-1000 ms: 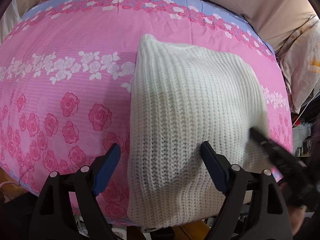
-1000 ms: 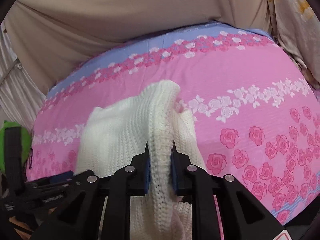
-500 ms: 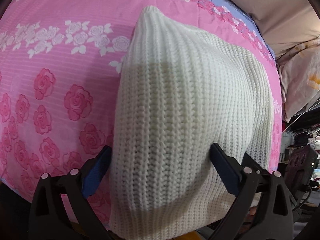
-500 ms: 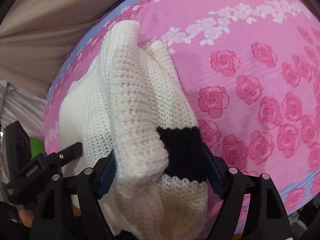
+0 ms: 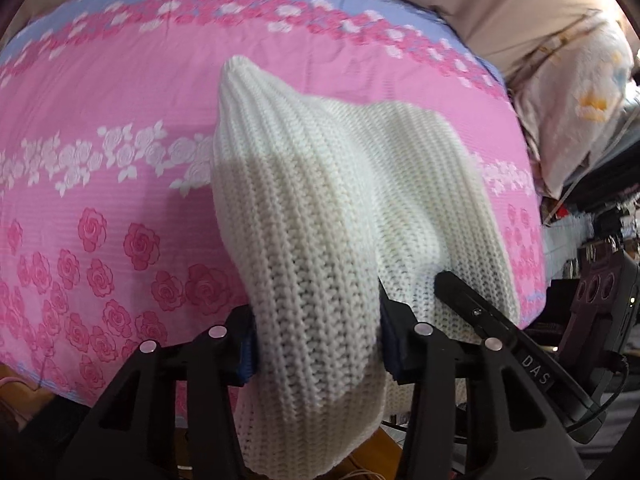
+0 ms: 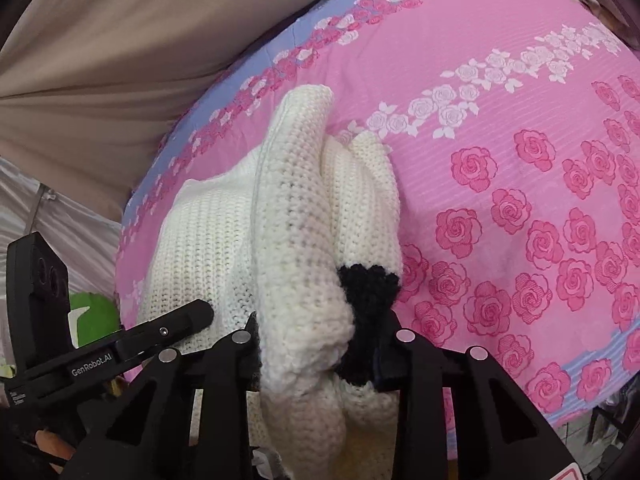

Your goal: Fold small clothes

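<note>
A cream-white knitted sweater lies at the near edge of a bed covered with a pink rose-print sheet, and both grippers have hold of it.

The left gripper points steeply down with its jaws closing; a thick bunched fold of the knit fills the gap between them, and the blue pads press against it on both sides. The fold rises from between the jaws and runs away from the gripper to a rounded peak, while the rest of the sweater spreads off to the gripper's right. A lower flap of the knit hangs below the jaws, over the bed's edge. Just to the right of the left gripper, a black finger of the other tool rests against the knit.

The right gripper also has its jaws closing on the sweater: a rolled cream edge sits against its left finger and a black knitted band, part of the same garment, sits against its right finger. Both pads are largely buried in the wool. Ahead of this gripper the sweater stands up in a ridge with a second, lower fold just to the ridge's right. To its left the flat body of the sweater lies on the sheet, with the left tool's black finger touching it.

A beige cloth hangs beyond the bed's far edge.
</note>
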`<state>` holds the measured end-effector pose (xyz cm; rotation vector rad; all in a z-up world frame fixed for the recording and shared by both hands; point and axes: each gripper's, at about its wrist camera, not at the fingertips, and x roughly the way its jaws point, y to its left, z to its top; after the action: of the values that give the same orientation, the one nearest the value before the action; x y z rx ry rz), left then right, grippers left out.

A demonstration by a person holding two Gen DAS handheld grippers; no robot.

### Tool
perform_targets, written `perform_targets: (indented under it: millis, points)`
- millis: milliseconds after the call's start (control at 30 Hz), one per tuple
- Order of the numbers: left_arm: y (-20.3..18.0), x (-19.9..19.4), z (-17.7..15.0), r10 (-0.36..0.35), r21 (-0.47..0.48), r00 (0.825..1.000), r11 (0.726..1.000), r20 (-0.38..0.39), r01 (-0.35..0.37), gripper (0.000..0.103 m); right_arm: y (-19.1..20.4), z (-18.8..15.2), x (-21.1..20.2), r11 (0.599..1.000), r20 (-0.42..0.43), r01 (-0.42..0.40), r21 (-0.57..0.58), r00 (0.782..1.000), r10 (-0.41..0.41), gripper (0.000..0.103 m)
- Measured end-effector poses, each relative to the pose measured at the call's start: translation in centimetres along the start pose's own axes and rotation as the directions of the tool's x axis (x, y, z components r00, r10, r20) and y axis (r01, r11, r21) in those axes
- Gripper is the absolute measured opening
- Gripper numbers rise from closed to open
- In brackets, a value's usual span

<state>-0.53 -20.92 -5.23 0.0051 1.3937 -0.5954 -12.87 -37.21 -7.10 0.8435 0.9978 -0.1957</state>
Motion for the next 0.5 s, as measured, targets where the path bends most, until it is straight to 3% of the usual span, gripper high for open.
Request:
perform_targets:
  millis: [300,500]
  points:
    - [-4.2,-3.9,-0.1,-0.068,0.125,0.997,0.99,0.042,0.062,0.045,0.2,-0.5,-6.1,1.0,0.108,-0.01,0.025,0.994,0.007,0.029]
    - [-7.7,-7.6,0.9,-0.157,0.215,0.983,0.968,0.1,0.132,0.044,0.1,0.0,-11.5,0.999,0.235,-0.025,0.038,0.972,0.015,0.027]
